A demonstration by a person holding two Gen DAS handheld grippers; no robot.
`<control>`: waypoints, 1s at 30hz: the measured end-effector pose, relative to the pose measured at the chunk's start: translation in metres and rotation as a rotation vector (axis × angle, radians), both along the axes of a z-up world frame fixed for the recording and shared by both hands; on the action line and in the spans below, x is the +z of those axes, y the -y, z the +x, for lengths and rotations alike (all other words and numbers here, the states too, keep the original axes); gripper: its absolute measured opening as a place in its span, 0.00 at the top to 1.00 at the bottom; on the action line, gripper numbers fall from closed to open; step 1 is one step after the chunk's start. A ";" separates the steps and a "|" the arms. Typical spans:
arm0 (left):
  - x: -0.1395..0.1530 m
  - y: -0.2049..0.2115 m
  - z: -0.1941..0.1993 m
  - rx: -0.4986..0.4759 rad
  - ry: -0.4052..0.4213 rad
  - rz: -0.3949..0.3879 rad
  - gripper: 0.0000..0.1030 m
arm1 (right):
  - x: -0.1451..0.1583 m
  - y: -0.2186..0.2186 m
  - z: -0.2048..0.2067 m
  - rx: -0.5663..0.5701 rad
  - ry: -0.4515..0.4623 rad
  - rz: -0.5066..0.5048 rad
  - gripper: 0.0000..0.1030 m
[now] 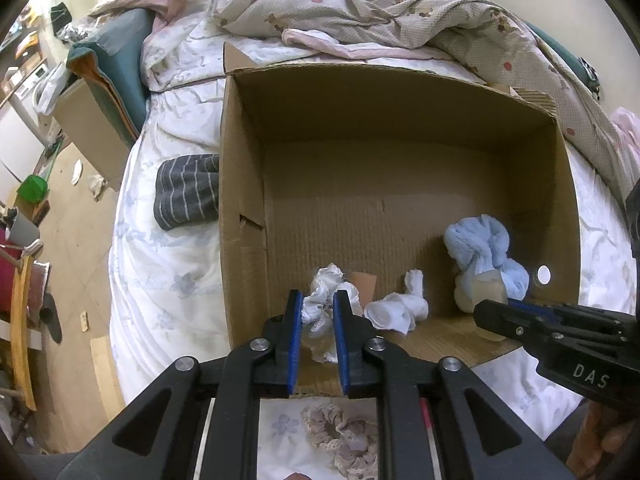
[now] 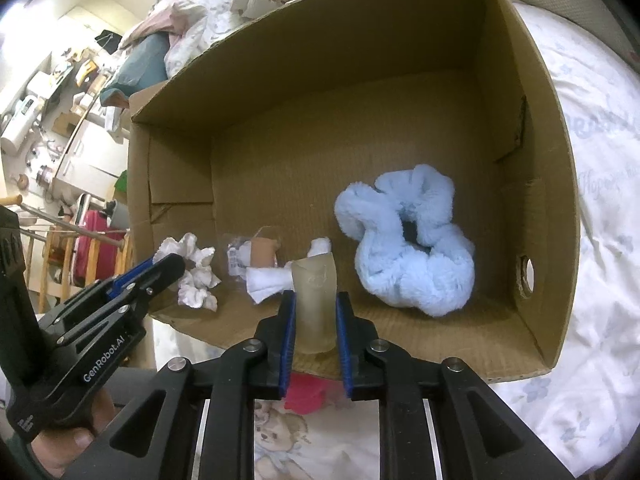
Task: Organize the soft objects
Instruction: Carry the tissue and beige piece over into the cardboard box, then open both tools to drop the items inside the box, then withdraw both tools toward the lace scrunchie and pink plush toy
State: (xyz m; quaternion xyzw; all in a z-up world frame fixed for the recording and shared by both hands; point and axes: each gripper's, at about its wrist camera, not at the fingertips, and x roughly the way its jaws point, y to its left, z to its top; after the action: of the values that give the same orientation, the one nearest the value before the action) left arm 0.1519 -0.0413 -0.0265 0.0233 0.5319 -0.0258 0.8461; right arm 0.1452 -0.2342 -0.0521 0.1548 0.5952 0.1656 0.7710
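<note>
Pinching a crumpled white scrunchie (image 1: pixel 324 308) between its blue pads, the left gripper (image 1: pixel 317 304) holds it low over the near left corner of the cardboard box (image 1: pixel 240 152). From the right wrist view the same white scrunchie (image 2: pixel 194 276) shows at the tip of the left gripper (image 2: pixel 166 266). The right gripper (image 2: pixel 316 312) is clamped on a pale translucent soft piece (image 2: pixel 316 304), standing upright just inside the near wall of the box (image 2: pixel 532 184). A fluffy blue scrunchie (image 2: pixel 404 240) lies on the box floor to the right of it, near the round hole in the side wall. Between the two grippers a small white sock (image 2: pixel 266 282) rests on the floor. Outside the box, a grey striped sock (image 1: pixel 188 190) lies on the white bedspread (image 1: pixel 160 280) against the left wall, and a beige lace scrunchie (image 1: pixel 340 436) lies beneath the left gripper.
</note>
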 end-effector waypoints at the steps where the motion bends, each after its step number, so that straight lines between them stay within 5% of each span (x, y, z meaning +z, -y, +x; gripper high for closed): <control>1: 0.000 0.000 0.000 0.000 0.000 0.004 0.86 | 0.001 0.000 0.000 0.000 0.003 0.000 0.80; 10: 0.008 0.003 -0.003 0.002 0.010 0.013 0.81 | 0.011 -0.003 -0.001 0.008 0.049 -0.002 0.75; 12: 0.009 0.004 -0.004 0.004 0.011 0.016 0.72 | 0.014 -0.002 -0.001 0.007 0.059 0.006 0.72; 14: 0.012 0.005 -0.004 0.007 0.016 0.023 0.50 | 0.018 -0.003 -0.001 0.006 0.072 0.006 0.70; 15: 0.014 0.006 -0.005 0.006 0.020 0.024 0.37 | 0.020 -0.002 -0.001 0.006 0.079 0.008 0.59; 16: 0.016 0.006 -0.006 0.006 0.028 0.025 0.33 | 0.022 -0.001 -0.002 0.003 0.088 0.012 0.48; 17: 0.018 0.007 -0.007 0.005 0.036 0.028 0.33 | 0.025 0.000 -0.003 -0.006 0.101 0.017 0.24; 18: 0.019 0.006 -0.007 0.005 0.038 0.031 0.32 | 0.029 0.002 -0.004 -0.019 0.121 0.022 0.22; 21: 0.023 0.003 -0.010 0.029 0.045 0.034 0.19 | 0.035 0.006 -0.006 -0.030 0.143 0.025 0.22; 30: 0.035 -0.007 -0.025 0.051 0.075 0.044 0.17 | 0.044 0.010 -0.014 -0.060 0.170 -0.037 0.22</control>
State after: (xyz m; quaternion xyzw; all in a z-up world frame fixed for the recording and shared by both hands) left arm 0.1270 -0.0342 0.0081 0.0295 0.5007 0.0086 0.8651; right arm 0.1310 -0.2446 -0.0080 0.1436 0.5255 0.1442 0.8261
